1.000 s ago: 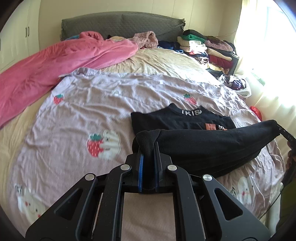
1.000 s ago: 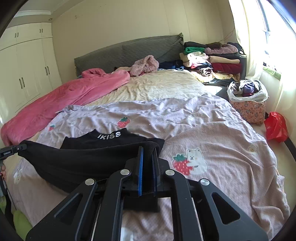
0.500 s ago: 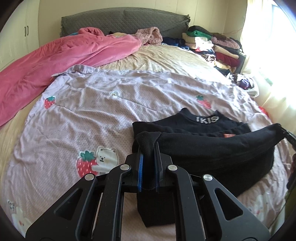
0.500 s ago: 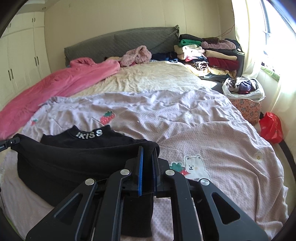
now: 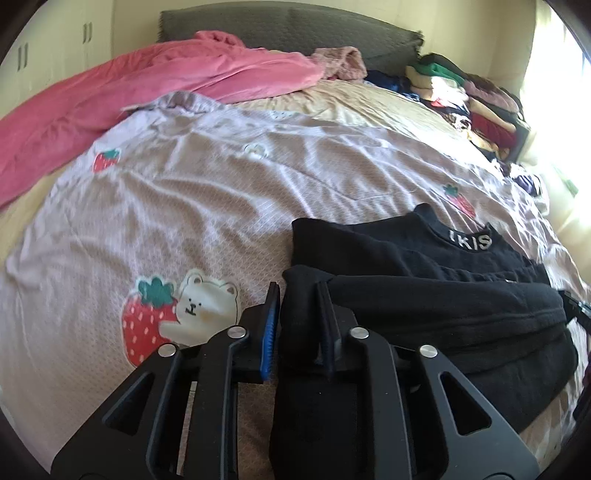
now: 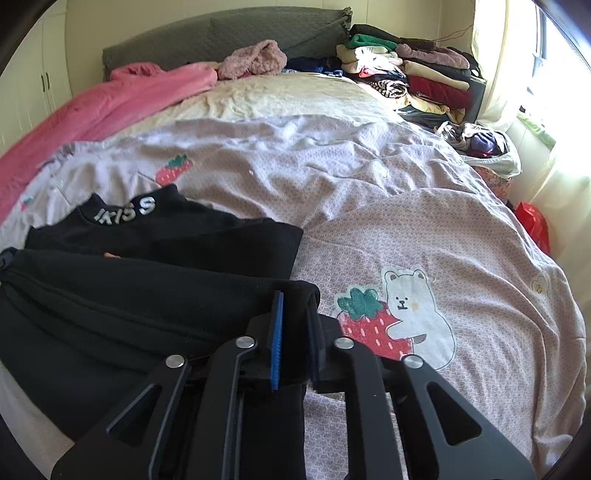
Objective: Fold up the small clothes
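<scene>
A black top (image 5: pixel 406 258) with white letters on its collar lies on the lilac strawberry-print cover (image 5: pixel 184 206). Its lower part is doubled up toward the collar, and each gripper has one end of that fold. My left gripper (image 5: pixel 297 295) has its jaws opening: the cloth sits loose between the parted pads. In the right wrist view the same top (image 6: pixel 166 236) stretches to the left. My right gripper (image 6: pixel 295 306) is also starting to open, with the fold's corner still filling the gap between its pads.
A pink blanket (image 5: pixel 147 85) lies along the far left of the bed. Stacked clothes (image 6: pixel 406 70) sit by the grey headboard (image 6: pixel 221 33). A full laundry basket (image 6: pixel 484 155) and a red bag (image 6: pixel 532 221) stand beside the bed at the right.
Both grippers came down and forward, laying the raised fold of the black top over its upper part. The left jaws have visibly widened; the right ones only slightly.
</scene>
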{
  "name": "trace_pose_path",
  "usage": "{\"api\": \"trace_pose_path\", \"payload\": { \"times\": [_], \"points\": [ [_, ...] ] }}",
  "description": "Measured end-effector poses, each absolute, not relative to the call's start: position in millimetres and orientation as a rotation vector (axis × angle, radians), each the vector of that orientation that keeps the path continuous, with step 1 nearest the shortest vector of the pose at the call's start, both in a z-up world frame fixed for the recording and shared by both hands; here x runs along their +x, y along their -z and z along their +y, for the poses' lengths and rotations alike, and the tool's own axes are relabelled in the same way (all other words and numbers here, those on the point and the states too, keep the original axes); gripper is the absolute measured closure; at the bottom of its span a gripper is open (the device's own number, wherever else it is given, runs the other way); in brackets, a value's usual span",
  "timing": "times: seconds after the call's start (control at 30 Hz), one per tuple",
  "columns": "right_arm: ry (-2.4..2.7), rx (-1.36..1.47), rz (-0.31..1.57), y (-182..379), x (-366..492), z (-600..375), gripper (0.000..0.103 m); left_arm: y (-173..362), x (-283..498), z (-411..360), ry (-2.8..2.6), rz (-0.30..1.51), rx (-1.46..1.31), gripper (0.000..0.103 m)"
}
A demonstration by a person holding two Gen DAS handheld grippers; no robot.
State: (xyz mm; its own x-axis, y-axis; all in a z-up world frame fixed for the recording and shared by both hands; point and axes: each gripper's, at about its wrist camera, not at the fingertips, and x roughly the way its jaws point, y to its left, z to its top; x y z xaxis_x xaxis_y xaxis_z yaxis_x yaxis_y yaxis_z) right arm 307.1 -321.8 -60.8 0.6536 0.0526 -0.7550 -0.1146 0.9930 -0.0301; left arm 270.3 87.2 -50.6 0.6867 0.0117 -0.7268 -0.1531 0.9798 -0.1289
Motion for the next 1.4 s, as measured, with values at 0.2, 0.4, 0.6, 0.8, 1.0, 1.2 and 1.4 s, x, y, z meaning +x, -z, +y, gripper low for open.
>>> {"api": "trace_pose_path", "payload": {
  "times": [0.2, 0.4, 0.6, 0.8, 1.0, 1.2, 1.4],
  "points": [
    [-0.064, -0.09, 0.804, 45, 294, -324, 0.047, 50, 266, 87, -0.07, 0.788, -0.141, 0.08],
    [-0.085, -0.065, 0.701, 17, 254, -311, 0.044, 44, 263, 95, -0.038, 0.801, -0.16, 0.059],
    [-0.267, -0.11, 0.687, 9, 224, -254, 0.044, 37, 256, 96, -0.039, 0.8, -0.137, 0.053],
    [-0.393, -0.157, 0.726, 22, 215, -209, 0.044, 25, 244, 98, -0.047, 0.784, -0.088, 0.051],
    [-0.423, -0.189, 0.782, 40, 221, -192, 0.044, 13, 236, 98, 0.015, 0.795, -0.091, 0.051],
    [-0.404, -0.234, 0.819, 60, 239, -181, 0.044, 20, 234, 72, 0.196, 0.861, -0.058, 0.052],
    [-0.393, -0.222, 0.814, 64, 264, -180, 0.044, 43, 237, 41, 0.277, 0.926, 0.031, 0.061]
  ]
}}
